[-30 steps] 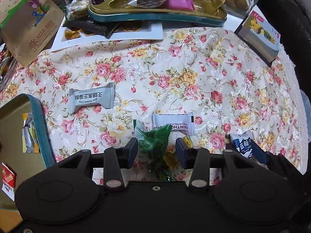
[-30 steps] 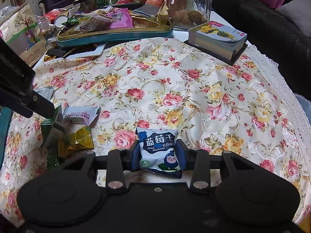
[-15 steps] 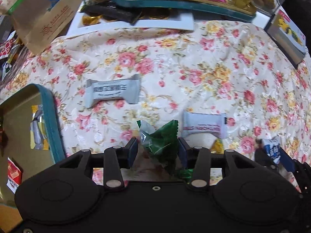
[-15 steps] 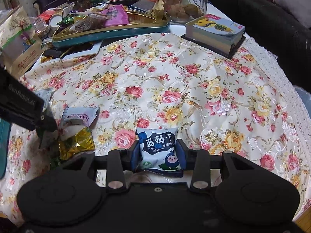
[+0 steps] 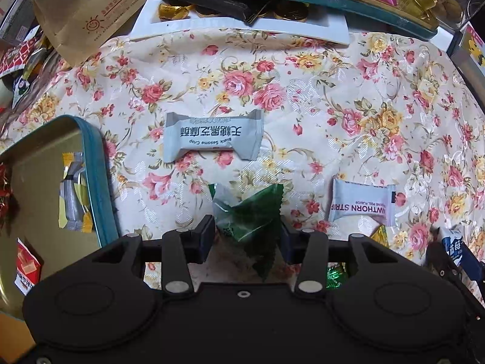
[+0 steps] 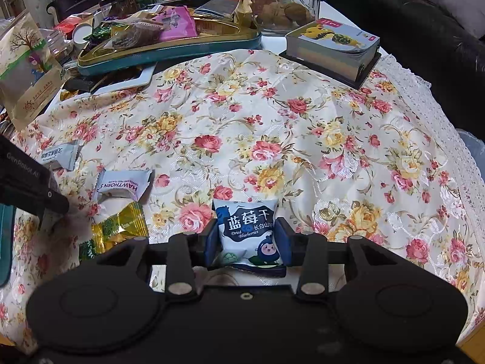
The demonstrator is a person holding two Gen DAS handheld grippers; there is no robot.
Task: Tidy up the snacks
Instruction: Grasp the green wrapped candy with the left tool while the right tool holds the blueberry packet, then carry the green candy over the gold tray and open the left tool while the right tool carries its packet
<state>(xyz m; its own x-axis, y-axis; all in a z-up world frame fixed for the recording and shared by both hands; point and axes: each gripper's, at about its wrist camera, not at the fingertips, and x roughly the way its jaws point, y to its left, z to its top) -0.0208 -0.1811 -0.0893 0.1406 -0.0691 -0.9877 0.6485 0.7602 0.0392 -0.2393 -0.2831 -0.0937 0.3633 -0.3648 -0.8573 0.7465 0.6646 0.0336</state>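
The left tongs (image 5: 247,236) are clamped on a green wrapped candy (image 5: 251,217), which is pinched at its middle so the crinkled ends stick out above and below the fingers. I think it is held this way because the wrapper is soft and only the hard middle gives a firm hold. The open tin (image 5: 94,163) lies at about 9 o'clock from these tongs, with a few pieces already inside, so I judge the candy is meant to go there.

The right tongs (image 6: 248,239) are clamped on a dried blueberry packet (image 6: 247,230), squeezed from both sides with its printed face toward the camera. Whether it is lifted or touches the flowered cloth (image 6: 303,139) that covers the surface, I cannot tell.

The snacks not yet sorted lie loose on the cloth: a grey sesame crisp (image 5: 212,139) at 12 o'clock from the left tongs, a hawthorn strip (image 5: 362,204) at about 2 o'clock, and a gold wrapped candy (image 6: 121,226) just beside it.

The left view shows the inside of the tin; in the right view there is only a thin teal edge at 9 o'clock. The right view gives instead the far part of the room: a long tray (image 6: 169,50) heaped with snacks at 11 o'clock, a thick book (image 6: 332,51) at 1 o'clock, and the gold candy whole, which the left view mostly hides.
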